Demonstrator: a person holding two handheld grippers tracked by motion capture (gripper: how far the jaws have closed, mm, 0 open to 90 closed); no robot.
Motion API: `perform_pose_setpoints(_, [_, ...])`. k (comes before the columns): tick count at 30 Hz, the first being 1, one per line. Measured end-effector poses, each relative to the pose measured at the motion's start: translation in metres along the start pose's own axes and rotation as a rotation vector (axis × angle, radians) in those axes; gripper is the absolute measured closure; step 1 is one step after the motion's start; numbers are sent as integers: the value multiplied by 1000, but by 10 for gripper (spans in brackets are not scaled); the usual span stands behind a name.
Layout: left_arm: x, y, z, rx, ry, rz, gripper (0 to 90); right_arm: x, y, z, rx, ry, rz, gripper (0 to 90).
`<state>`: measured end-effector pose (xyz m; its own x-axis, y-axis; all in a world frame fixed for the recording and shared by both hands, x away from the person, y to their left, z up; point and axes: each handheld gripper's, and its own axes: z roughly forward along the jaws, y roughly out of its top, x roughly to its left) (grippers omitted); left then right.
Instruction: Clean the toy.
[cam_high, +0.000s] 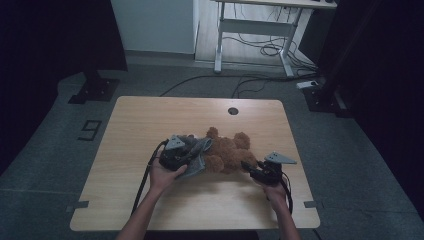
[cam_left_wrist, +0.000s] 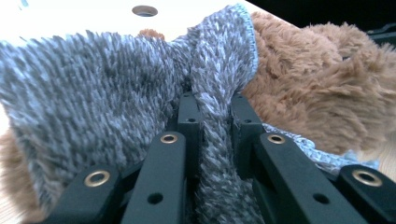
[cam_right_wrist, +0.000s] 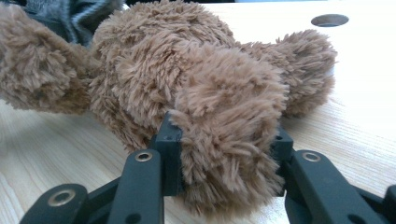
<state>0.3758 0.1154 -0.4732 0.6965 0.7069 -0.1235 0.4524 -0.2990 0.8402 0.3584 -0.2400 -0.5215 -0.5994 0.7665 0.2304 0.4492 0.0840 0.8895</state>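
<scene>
Two tongs, both loaded. My left tongs are clenched on a fold of the grey knitted sweater, the fabric pinched upright between the jaws in the left gripper view. My right tongs are clamped on a plush limb of the brown teddy bear, fur bulging out over both jaws.

In the high view the bear lies flat in the lower middle of the worktop, the sweater bunched at its left end, the left tongs on it and the right tongs at the bear's right end. Looks like dressing or undressing the toy; I can't tell which.

Risks, my call: the knit is loose and stretchy, so a hard pull from the left may stretch or snag a loop on the jaw edge instead of sliding the garment. The fur is deep and soft, so the right grip may be on pile more than stuffing and could slip off under a counter-pull. If both pull together the bear may lift and twist.

Textures: ribbed grey-white wool with stitched hem, shaggy brown pile, smooth pale wood grain. Farther up, a round cable hole near the worktop's far edge.
</scene>
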Motion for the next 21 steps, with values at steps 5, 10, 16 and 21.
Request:
perform_pose_setpoints(5, [5, -4, -17, -12, 45, 5, 778, 0, -1, -3, 0, 4, -18, 613])
perform_pose_setpoints(10, [26, -18, -35, -23, 88, -54, 779, -1, -1, -2, 1, 9, -11, 612])
perform_pose_setpoints(16, [40, -31, -43, -16, 116, -96, 779, -2, -2, -1, 4, 17, 5, 611])
perform_pose_setpoints(21, [31, -21, -45, -39, 85, -83, 780, -3, -2, 1, 1, 23, 8, 612])
